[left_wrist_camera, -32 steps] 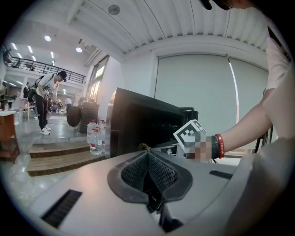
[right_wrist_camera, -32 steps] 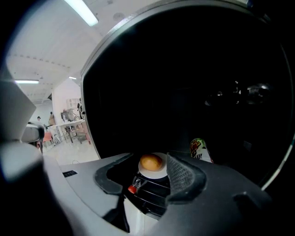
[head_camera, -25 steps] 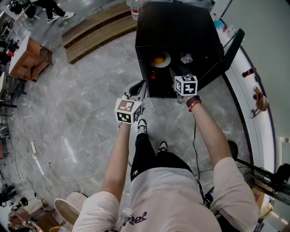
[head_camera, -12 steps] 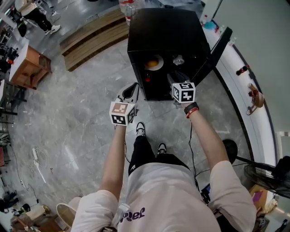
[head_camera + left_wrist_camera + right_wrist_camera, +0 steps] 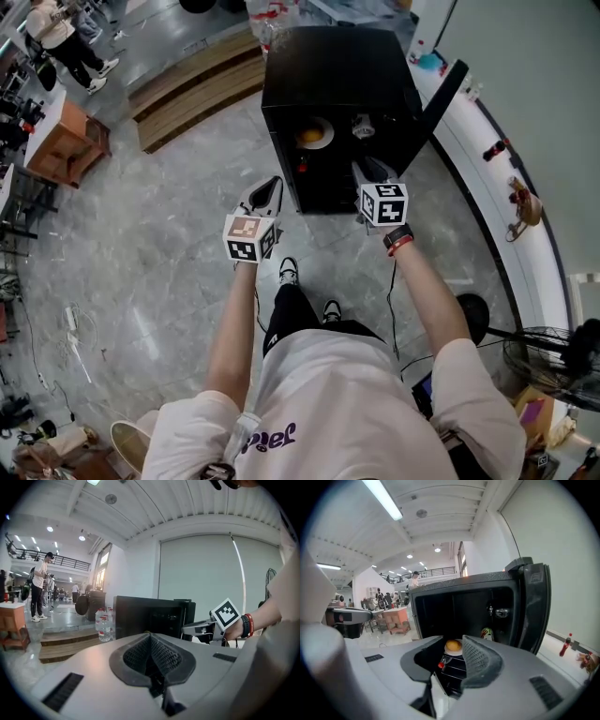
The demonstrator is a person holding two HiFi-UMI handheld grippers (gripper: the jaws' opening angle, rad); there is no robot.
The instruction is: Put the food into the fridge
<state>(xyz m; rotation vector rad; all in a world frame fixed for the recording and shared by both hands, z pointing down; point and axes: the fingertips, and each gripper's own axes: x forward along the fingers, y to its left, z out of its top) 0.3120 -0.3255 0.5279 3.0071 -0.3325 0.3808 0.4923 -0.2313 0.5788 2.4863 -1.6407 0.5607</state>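
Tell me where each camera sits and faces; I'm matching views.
Head view: on the person's head, looking steeply down at the open fridge; arms, legs, left gripper and right gripper show.
Left gripper view: on the left gripper, facing the fridge; its shut jaws show.
Right gripper view: on the right gripper, facing into the fridge; its jaws, apart and empty, have just been closing.
Shared: head and right gripper views both show the orange food.

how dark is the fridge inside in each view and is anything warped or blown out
Head view: the fridge interior is nearly black, only the plate of food stands out. Right gripper view: fisheye with black corners, the ceiling strip light is blown out. Left gripper view: fridge a dark silhouette against the pale blind.
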